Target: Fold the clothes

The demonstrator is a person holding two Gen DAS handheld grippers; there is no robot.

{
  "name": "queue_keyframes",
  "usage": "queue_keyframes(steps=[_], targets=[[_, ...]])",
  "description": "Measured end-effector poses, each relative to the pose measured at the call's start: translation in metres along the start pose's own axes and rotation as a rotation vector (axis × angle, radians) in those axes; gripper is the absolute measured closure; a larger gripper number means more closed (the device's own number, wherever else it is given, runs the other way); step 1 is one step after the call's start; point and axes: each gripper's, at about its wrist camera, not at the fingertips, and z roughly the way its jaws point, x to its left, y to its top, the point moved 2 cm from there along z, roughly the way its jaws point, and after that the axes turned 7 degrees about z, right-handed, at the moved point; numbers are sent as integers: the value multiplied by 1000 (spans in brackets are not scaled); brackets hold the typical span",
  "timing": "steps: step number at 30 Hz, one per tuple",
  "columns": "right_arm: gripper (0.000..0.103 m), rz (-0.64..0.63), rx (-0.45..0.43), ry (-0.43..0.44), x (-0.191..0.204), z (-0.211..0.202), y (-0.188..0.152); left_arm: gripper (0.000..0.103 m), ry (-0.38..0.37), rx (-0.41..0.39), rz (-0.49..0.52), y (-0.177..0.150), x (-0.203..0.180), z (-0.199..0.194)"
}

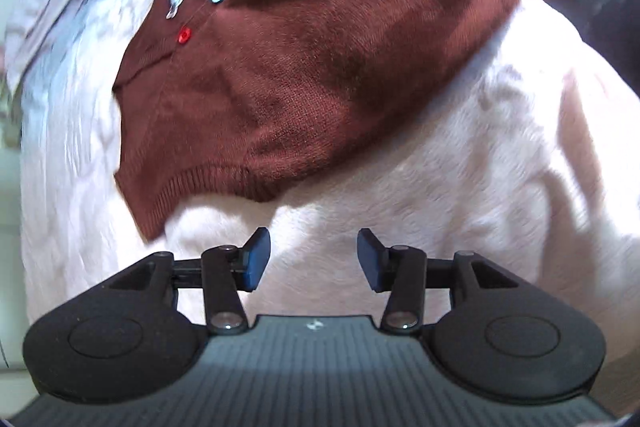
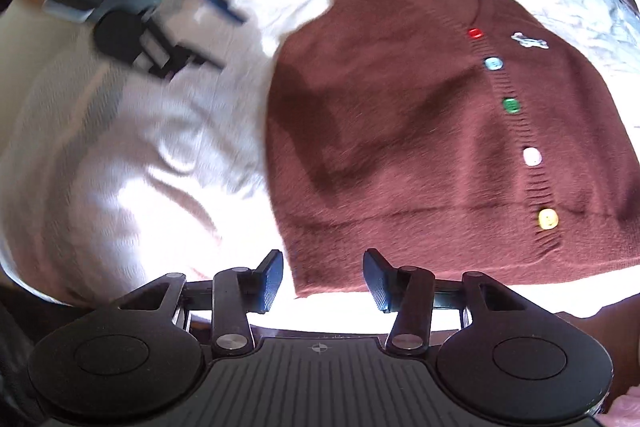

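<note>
A pale pink, fluffy blanket (image 1: 460,155) covers the whole surface, rumpled into soft folds, and everything else lies on it. On the blanket lies a reddish-brown knitted cardigan (image 2: 400,147), spread flat with its front up and its ribbed hem toward the right wrist camera. The sleeve on its open side appears folded across the body, showing as a darker band.

The left gripper (image 1: 313,259) hovers over bare blanket just beside the cardigan's ribbed corner, its blue pads spread apart with nothing between them. The right gripper (image 2: 323,277) hangs at the hem corner, jaws likewise parted; the corner of the knit shows in the gap, but the pads do not press on it.

Down the button band runs a row of coloured buttons: red (image 2: 475,33), light blue (image 2: 493,63), green (image 2: 511,105), white (image 2: 532,156) and yellow (image 2: 547,218). A small white embroidered emblem (image 2: 530,41) sits beside the red one.
</note>
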Motion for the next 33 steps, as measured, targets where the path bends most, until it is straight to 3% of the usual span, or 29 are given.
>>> queue_keyframes(steps=[5,13,15,17,18,19,27,33], targets=[[54,-94,16,-46,27,24,-5,59,44,-78,156,-2,5,28],[54,-188,25,-138,38,55,-1,57,53,-139,227,6,13,50],[54,-196,15,-168,34,55,2,66,37,-143,237,6,15,51],[77,-189,12,-175,29,55,4,94,31,-140,231,7,17,52],[92,-183,12,-177,27,55,5,96,39,-139,232,7,17,52],[93,-171,11,-170,25,53,6,97,37,-143,226,7,20,50],[96,-55,-49,-89,13,2,24,98,5,-183,198,12,54,18],[97,40,-140,-95,-15,-56,46,98,46,-202,229,53,117,-10]])
